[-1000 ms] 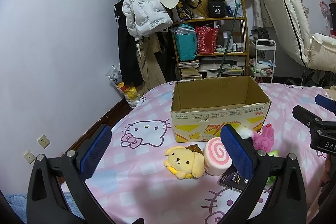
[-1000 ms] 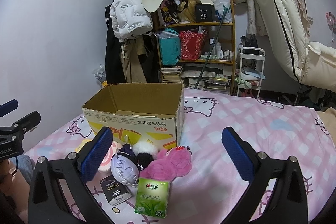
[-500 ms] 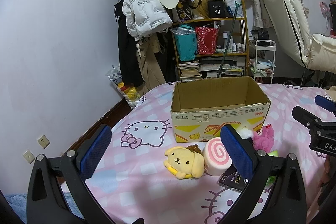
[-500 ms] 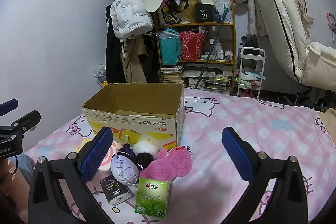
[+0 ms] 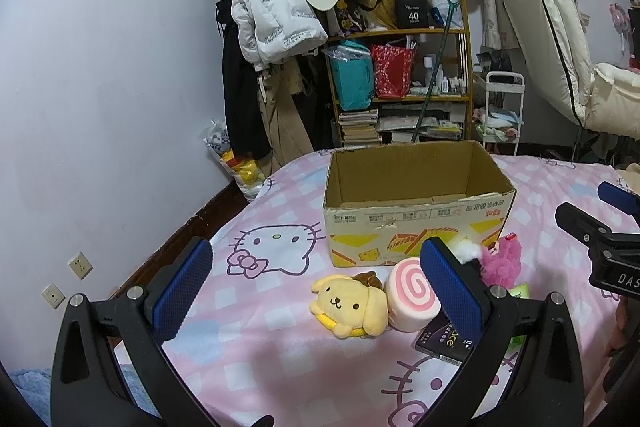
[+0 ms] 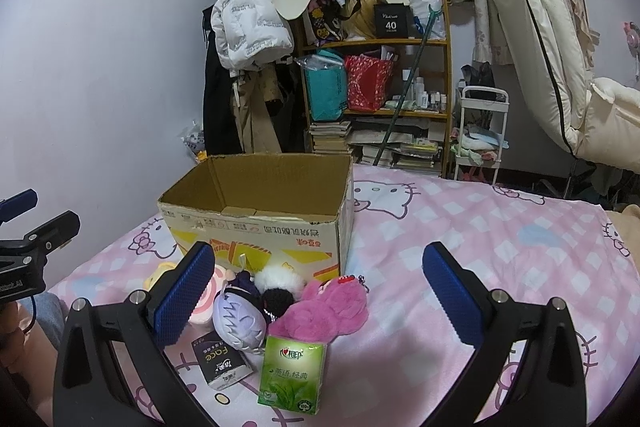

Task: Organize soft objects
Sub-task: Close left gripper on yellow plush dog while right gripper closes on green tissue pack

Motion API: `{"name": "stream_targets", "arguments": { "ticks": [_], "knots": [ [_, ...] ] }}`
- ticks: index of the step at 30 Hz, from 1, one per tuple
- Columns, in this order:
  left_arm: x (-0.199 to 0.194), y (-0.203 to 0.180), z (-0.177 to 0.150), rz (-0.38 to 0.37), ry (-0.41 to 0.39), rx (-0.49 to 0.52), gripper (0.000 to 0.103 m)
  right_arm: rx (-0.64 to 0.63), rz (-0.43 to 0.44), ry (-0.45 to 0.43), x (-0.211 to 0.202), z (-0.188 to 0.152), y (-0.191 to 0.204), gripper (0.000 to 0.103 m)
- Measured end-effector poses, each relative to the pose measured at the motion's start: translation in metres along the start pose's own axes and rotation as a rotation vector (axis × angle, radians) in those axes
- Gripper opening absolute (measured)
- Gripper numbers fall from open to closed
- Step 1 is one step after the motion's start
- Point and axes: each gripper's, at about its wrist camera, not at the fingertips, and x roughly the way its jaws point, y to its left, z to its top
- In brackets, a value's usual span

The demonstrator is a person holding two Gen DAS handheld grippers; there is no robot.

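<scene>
Your pink patterned bedspread (image 6: 500, 239) carries the open cardboard box (image 5: 416, 223), standing upright. Both your left gripper (image 5: 320, 291) and right gripper (image 6: 320, 299) are spread wide with nothing between the blue pads. In front of the box lie the yellow dog plush (image 5: 348, 303) touching the pink swirl roll (image 5: 408, 297), the pink fluffy toy (image 6: 324, 309), a lavender plush (image 6: 238, 323), what looks like a black-and-white pompom (image 6: 278, 287), the green tissue pack (image 6: 292, 373) and the black tissue pack (image 6: 220, 363).

Bed (image 6: 500, 247): pink checked cat-print sheet.
Far: open cardboard box (image 6: 264, 227).
Before box: yellow dog plush (image 5: 348, 303), pink swirl roll (image 5: 408, 293), pink plush (image 6: 324, 307), purple plush (image 6: 238, 319).
Nearest: green tissue pack (image 6: 292, 375), black pack (image 6: 222, 361).
</scene>
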Motion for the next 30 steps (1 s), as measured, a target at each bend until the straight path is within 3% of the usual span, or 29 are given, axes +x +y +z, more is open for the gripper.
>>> {"name": "stream_targets", "arguments": {
  "ticks": [7, 15, 23, 30],
  "knots": [
    [0.02, -0.004, 0.002, -0.032, 0.065, 0.002, 0.102, 0.01, 0.012, 0.082, 0.018, 0.0, 0.005, 0.103],
    [0.051, -0.018, 0.001, -0.076, 0.165, 0.022, 0.102, 0.09, 0.048, 0.236, 0.043, -0.004, -0.008, 0.103],
    [0.078, -0.025, 0.004, -0.052, 0.221, 0.071, 0.102, 0.117, 0.056, 0.333, 0.059, -0.008, -0.013, 0.103],
    [0.112, -0.019, 0.007, -0.062, 0.339, 0.121, 0.102, 0.115, 0.058, 0.417, 0.075, -0.013, -0.013, 0.103]
  ]
}}
